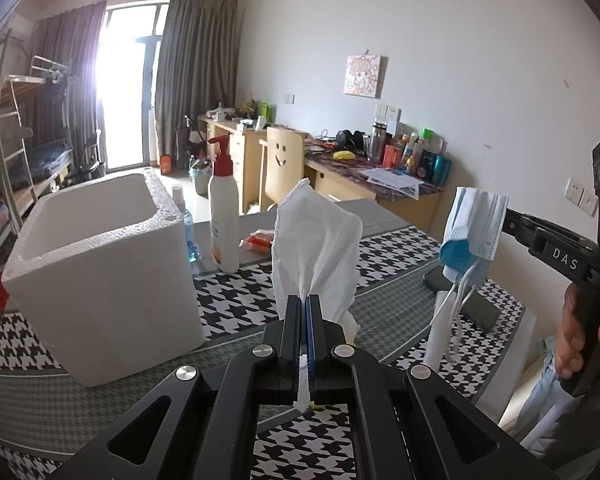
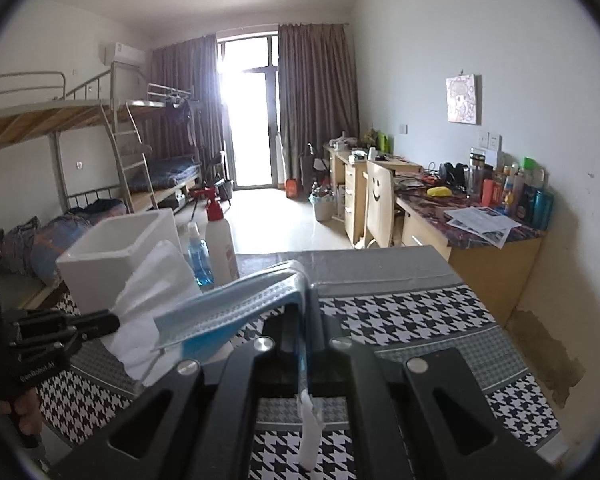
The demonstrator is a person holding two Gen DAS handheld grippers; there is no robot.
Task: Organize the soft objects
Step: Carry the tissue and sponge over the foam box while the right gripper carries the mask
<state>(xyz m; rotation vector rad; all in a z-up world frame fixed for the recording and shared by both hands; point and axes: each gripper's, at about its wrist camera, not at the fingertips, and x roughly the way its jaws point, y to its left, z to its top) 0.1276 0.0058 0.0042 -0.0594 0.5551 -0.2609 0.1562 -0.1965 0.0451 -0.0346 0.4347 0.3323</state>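
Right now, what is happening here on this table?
A person holds a gripper in each hand above the patterned table. The left gripper is shut on a white mask, held upright. The right gripper is shut on a blue mask, whose ear loops hang down. Both masks are lifted off the table. An open white foam box stands to the left, with nothing visible inside it.

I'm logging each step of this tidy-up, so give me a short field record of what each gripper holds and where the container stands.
left gripper: shut on white face mask, held above the table
right gripper: shut on blue surgical mask, ear loops dangling
container: white foam box, open top, on houndstooth tablecloth, left of both masks
beside box: white pump bottle with red top, blue sanitizer bottle
masks in box: none visible
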